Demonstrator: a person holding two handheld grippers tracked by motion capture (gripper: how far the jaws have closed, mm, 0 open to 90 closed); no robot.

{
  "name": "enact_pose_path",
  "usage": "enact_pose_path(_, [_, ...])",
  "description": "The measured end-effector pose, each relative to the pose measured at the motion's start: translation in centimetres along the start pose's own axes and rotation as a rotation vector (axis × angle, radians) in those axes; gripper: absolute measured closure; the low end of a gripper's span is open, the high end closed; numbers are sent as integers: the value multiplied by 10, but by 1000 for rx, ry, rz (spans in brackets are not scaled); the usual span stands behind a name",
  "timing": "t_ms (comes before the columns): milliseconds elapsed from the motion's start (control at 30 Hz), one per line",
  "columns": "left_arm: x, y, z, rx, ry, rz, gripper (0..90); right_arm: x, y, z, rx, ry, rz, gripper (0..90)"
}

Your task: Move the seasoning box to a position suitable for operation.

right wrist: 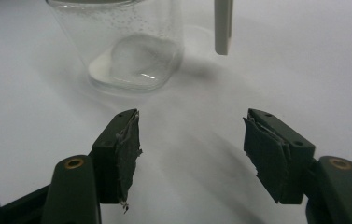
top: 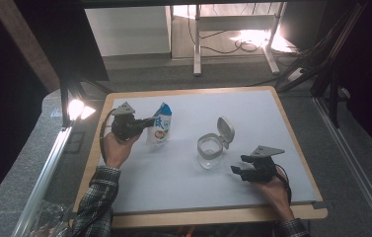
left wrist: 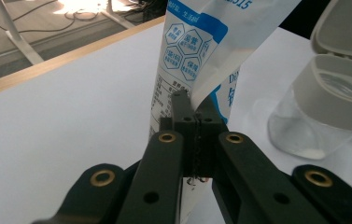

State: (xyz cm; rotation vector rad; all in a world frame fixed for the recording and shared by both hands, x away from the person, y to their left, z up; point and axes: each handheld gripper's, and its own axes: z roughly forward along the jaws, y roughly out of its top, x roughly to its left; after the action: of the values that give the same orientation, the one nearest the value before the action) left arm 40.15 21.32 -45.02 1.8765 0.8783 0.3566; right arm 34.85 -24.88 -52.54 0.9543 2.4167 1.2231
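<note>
A blue-and-white printed pouch [top: 160, 124] stands upright on the white table top [top: 183, 168], left of centre. My left gripper [top: 150, 121] is shut on the pouch's edge; in the left gripper view its jaws pinch the pouch [left wrist: 197, 60] at the gripper [left wrist: 194, 116]. A clear glass jar [top: 209, 151] with its flip lid [top: 225, 131] raised stands at centre, a little white powder at its bottom [right wrist: 131, 65]. My right gripper [top: 238, 165] rests open to the right of the jar, nothing between its jaws, seen as the gripper [right wrist: 192, 144].
The table has a wooden rim [top: 198, 216]. Beyond its far edge stand white desk legs [top: 197, 44] with cables on the floor. A metal rail [top: 45, 173] runs along the left, another along the right [top: 356, 168].
</note>
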Motion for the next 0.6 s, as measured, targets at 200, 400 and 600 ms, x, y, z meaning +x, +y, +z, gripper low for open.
enact_pose_path(200, [-13, 0, -5, 9, -27, 6, 900, 5, 0, -1, -7, 19, -2, 363])
enact_pose_path(400, [-28, 3, -10, 8, -46, 16, 900, 12, 0, -1, -10, 33, -11, 363])
enact_pose_path(600, [-43, 8, -14, 11, -61, 38, 900, 20, 1, -3, -21, 44, -25, 362])
